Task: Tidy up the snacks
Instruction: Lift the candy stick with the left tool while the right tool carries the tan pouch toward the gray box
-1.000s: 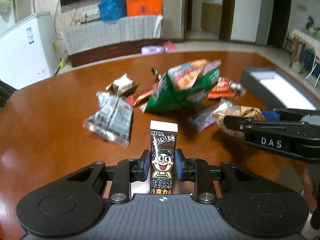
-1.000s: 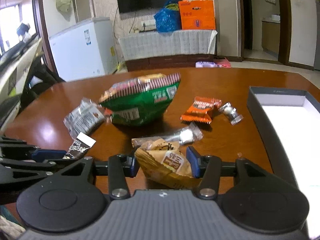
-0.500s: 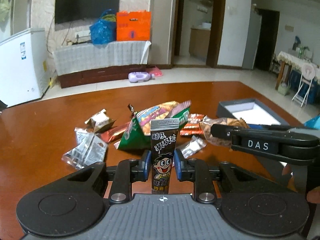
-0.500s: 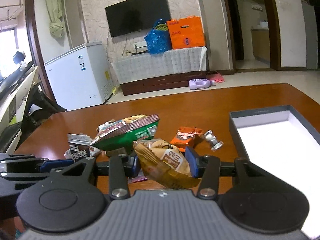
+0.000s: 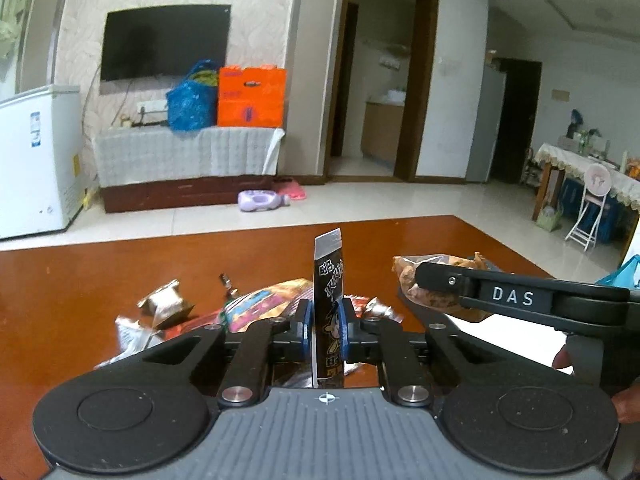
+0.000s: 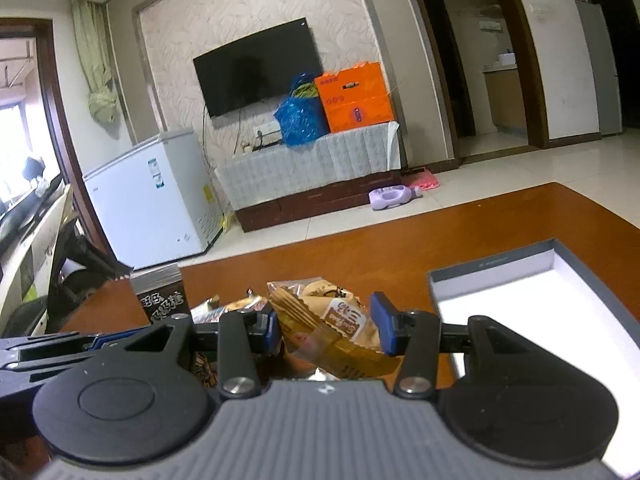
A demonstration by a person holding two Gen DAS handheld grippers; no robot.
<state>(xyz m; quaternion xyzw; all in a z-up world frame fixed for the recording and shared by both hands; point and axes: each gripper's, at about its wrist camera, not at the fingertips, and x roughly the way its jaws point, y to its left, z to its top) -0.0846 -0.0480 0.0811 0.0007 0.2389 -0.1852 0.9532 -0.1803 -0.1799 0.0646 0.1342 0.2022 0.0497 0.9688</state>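
Both grippers are loaded and raised above the wooden table point(image 5: 100, 264).

Left gripper point(image 5: 325, 326): the 2 blue-padded fingers are pinched on a black candy tube point(image 5: 329, 280) printed with a cartoon face. The tube stands upright between the pads, long axis vertical, its silver crimped end uppermost and well clear of the fingertips.

Right gripper point(image 6: 325, 326): the fingers are clamped on a tan pastry packet point(image 6: 332, 320), which bulges forward and upward out of the grip. In the left wrist view this packet shows at the right gripper's tip, just right of the tube.

Remaining stock: a green chip bag point(image 5: 260, 304), a small foil-wrapped sweet point(image 5: 164, 302) and other wrappers lie loose on the table below the left gripper.

Destination: the grey box point(image 6: 492, 268) with a white interior sits open on the table, forward and to the right of the right gripper. No snack shows in the part of it that is visible.

Governing relation: the box lies on the right side, so the right gripper is the nearer and should deposit first. The left gripper must cross rightward, behind or after the right, to avoid a clash. The tube's vertical axis would suit lowering it end first, then laying it flat.
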